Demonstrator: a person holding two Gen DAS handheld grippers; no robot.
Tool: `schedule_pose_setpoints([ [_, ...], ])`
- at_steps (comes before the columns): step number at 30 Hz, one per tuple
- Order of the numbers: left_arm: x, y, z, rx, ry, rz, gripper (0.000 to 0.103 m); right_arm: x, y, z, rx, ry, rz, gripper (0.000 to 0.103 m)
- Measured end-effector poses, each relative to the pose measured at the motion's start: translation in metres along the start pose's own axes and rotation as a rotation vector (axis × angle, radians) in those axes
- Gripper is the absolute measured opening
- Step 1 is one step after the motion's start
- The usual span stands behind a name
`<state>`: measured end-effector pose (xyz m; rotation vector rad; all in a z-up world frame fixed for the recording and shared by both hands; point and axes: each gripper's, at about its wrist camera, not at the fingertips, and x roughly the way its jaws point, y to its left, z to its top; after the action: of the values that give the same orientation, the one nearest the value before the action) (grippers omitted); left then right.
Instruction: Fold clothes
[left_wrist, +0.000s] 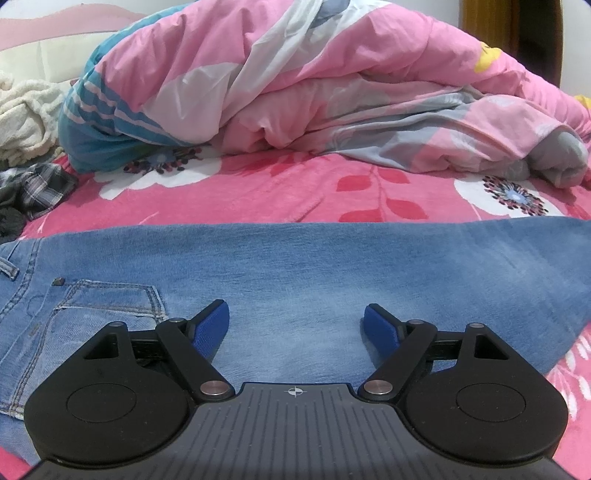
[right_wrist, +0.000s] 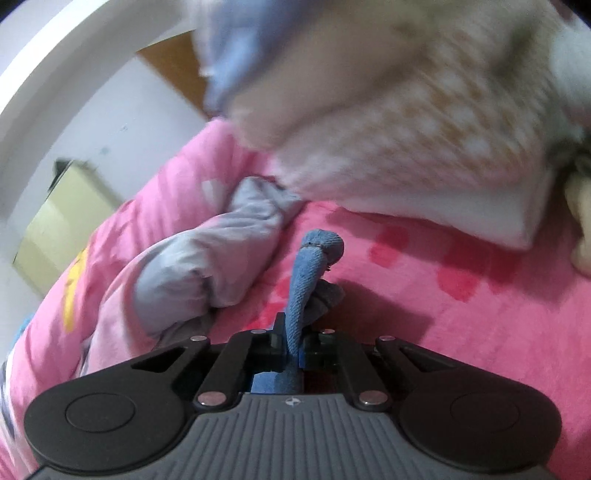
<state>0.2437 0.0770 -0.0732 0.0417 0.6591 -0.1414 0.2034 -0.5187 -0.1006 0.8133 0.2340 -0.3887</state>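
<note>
Denim hem (right_wrist: 303, 295) pinched tight in right gripper (right_wrist: 293, 343), lifted for fold; left gripper (left_wrist: 295, 325) held wide over jeans (left_wrist: 295, 266), nothing clamped.

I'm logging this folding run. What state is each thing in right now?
Jeans: spread flat on the bed, one end pinched up.
Left gripper: open, empty, over the jeans.
Right gripper: shut on a bunched denim fold.
Duvet: crumpled in a heap.
Cream blanket: bunched up.
Plaid garment: unfolded, crumpled.
</note>
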Motion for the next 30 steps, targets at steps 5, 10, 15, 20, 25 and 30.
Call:
schedule_pose_setpoints([
  [5, 0.0, -0.001, 0.0, 0.003, -0.001, 0.004, 0.081, -0.018, 0.053, -0.018, -0.288, 0.031, 0.087, 0.005],
  [10, 0.001, -0.002, 0.0, 0.007, -0.001, 0.013, 0.082, -0.042, 0.126, -0.083, -0.882, 0.046, 0.136, 0.005],
  [15, 0.002, -0.003, 0.0, 0.01, -0.001, 0.019, 0.082, -0.064, 0.166, -0.174, -1.415, 0.0, 0.208, 0.005],
  [20, 0.002, -0.003, 0.0, 0.013, -0.002, 0.02, 0.082, -0.071, 0.169, -0.222, -1.612, -0.026, 0.229, 0.005],
  [25, 0.002, -0.002, 0.0, 0.014, -0.001, 0.019, 0.082, -0.08, 0.165, -0.232, -1.669, -0.037, 0.23, 0.007],
  [30, 0.002, -0.001, 0.001, 0.014, -0.001, 0.019, 0.082, -0.11, 0.159, -0.219, -1.563, 0.079, 0.348, 0.021],
])
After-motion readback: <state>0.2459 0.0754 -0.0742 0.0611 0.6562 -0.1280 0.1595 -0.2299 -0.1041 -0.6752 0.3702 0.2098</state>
